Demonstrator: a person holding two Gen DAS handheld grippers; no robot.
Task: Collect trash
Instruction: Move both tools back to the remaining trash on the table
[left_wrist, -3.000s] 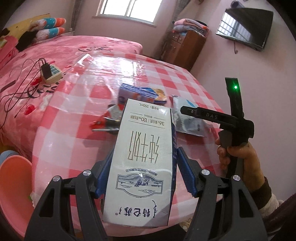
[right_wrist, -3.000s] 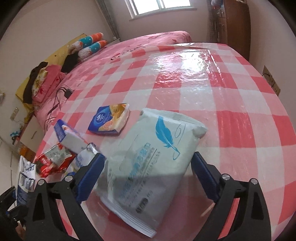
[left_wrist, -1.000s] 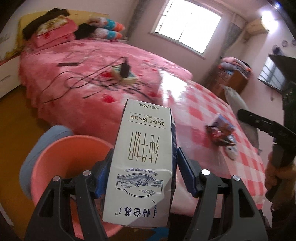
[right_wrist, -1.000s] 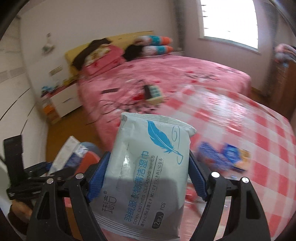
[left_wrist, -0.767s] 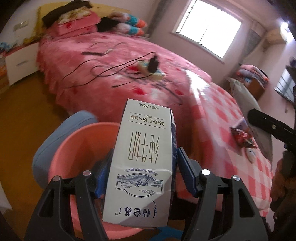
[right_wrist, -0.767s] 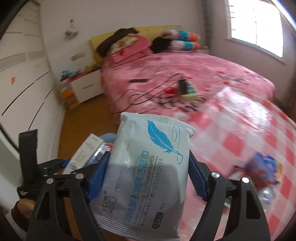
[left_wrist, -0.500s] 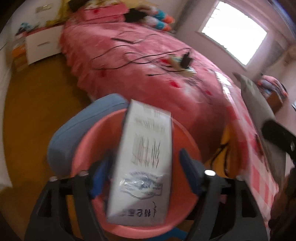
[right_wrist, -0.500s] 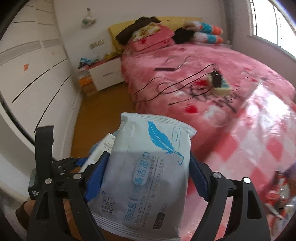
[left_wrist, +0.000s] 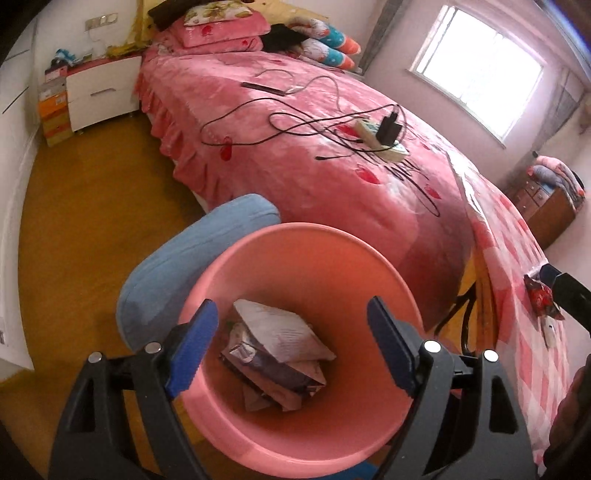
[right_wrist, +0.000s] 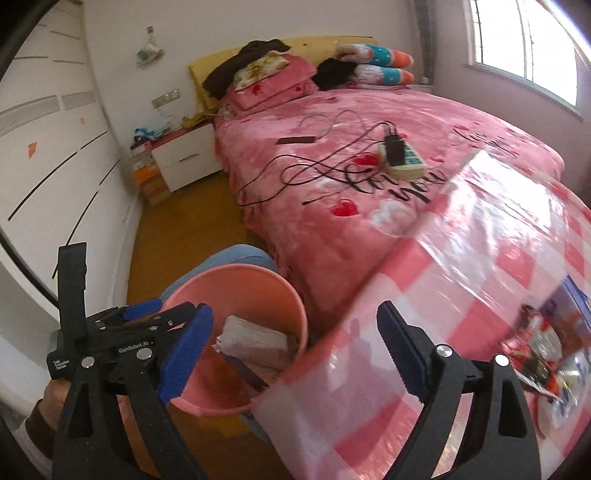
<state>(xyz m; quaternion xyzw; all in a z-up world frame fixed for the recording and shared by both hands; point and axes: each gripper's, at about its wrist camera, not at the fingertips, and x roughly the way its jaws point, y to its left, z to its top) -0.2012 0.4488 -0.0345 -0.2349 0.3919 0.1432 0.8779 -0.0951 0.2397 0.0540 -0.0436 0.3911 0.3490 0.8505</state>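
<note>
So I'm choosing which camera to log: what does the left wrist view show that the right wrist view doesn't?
Only the left wrist view looks straight down into the pink bin, showing the whole trash pile, plus the wooden dresser. Only the right wrist view shows the left gripper from outside and the blue packet on the table. Both show the bin, the bed, its power strip and the red wrapper.

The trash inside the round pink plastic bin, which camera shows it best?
The left wrist view: it looks straight down into the round pink plastic bin, showing the crumpled wrappers and cartons at its bottom between the open left tongs. The right wrist view sees the bin from the side, with only a whitish pack showing above the rim.
</note>
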